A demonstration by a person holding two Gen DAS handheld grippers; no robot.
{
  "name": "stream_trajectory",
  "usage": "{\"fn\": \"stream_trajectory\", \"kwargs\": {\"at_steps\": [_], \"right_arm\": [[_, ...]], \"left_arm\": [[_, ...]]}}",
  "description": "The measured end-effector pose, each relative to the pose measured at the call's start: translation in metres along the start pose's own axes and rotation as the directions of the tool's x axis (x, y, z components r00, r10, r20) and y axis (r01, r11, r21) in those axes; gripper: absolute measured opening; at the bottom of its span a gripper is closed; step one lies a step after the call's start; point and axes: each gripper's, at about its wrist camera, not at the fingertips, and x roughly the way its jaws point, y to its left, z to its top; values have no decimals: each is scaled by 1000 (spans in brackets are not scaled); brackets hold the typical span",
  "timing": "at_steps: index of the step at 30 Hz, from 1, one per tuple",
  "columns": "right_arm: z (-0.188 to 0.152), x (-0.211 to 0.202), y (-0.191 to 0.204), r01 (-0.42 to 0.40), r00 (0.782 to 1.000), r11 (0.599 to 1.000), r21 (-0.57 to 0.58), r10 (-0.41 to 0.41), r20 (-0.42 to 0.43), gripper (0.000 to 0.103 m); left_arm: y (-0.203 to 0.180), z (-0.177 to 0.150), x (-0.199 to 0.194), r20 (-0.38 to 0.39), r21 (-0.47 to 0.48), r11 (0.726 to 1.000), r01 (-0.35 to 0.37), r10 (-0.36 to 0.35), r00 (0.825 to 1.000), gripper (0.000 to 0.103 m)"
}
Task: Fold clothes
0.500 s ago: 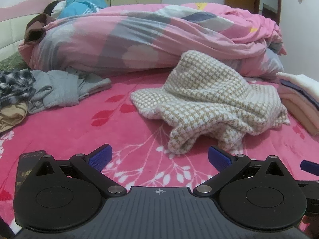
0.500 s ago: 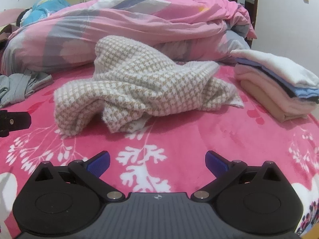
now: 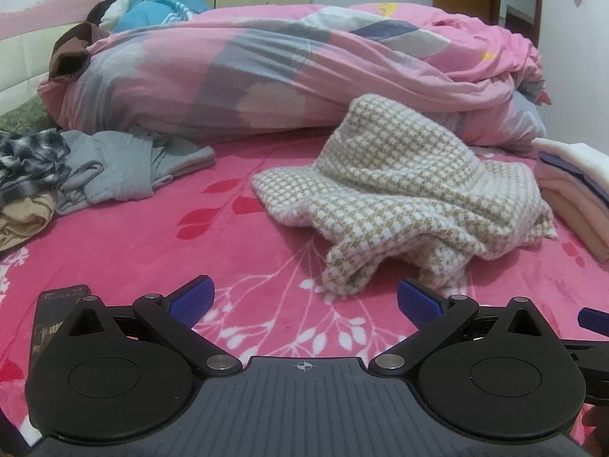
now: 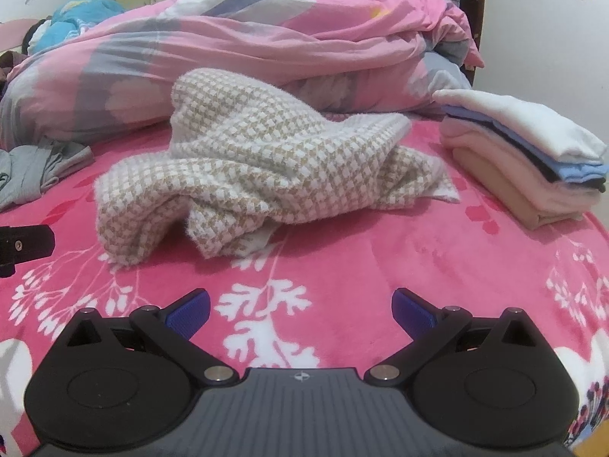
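A crumpled beige-and-white checked knit garment (image 3: pixel 403 194) lies on the pink flowered bed cover (image 3: pixel 228 251); it also shows in the right wrist view (image 4: pixel 266 167). My left gripper (image 3: pixel 304 301) is open and empty, low over the cover, just short of the garment's near edge. My right gripper (image 4: pixel 300 310) is open and empty, in front of the garment with a strip of bare cover between. A blue fingertip of the right gripper shows at the left view's right edge (image 3: pixel 593 318).
A stack of folded clothes (image 4: pixel 529 156) sits at the right, also seen in the left view (image 3: pixel 571 186). A heap of unfolded grey, plaid and tan clothes (image 3: pixel 76 175) lies at the left. A rolled pink duvet (image 3: pixel 285 72) lies behind. A dark phone-like object (image 3: pixel 57 312) lies near left.
Both views have shifted only slightly; the garment sits a touch lower and nearer in the frames. Both grippers stay open and empty.
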Motion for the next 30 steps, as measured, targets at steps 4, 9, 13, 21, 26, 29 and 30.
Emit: {"fn": "stream_trajectory", "kwargs": {"at_steps": [4,9,13,21,26,29,30], "right_arm": [[-1,1,1,3,1000,1000,-1,-3,-14,103],[-3,2,2,8,1000,1000,-7,-8,-26,103],[-3,3,2,11,999,1000,-9,-11,-35,103],[-3,2,6,15,999,1000,-23,-16,-39,103],[-4,3,7,18,999,999,-26,-19,-44,103],[-5,3,7,18,999,999,-27,-20,-48,103],[-5,3,8,19,999,999,-28,-20,-48,103]], "left_arm": [[3,-1,3,-27,-11,1000,-8,7,1000,103],[5,-4,4,-25,-12,1000,-8,8,1000,103],[5,-4,4,-27,-5,1000,-9,9,1000,103],[5,-4,4,-32,-15,1000,-4,3,999,103],[6,-5,5,-33,-12,1000,-6,6,999,103],[6,-5,6,-35,-11,1000,-6,6,999,103],[7,-5,6,-36,-12,1000,-5,5,999,103]]}}
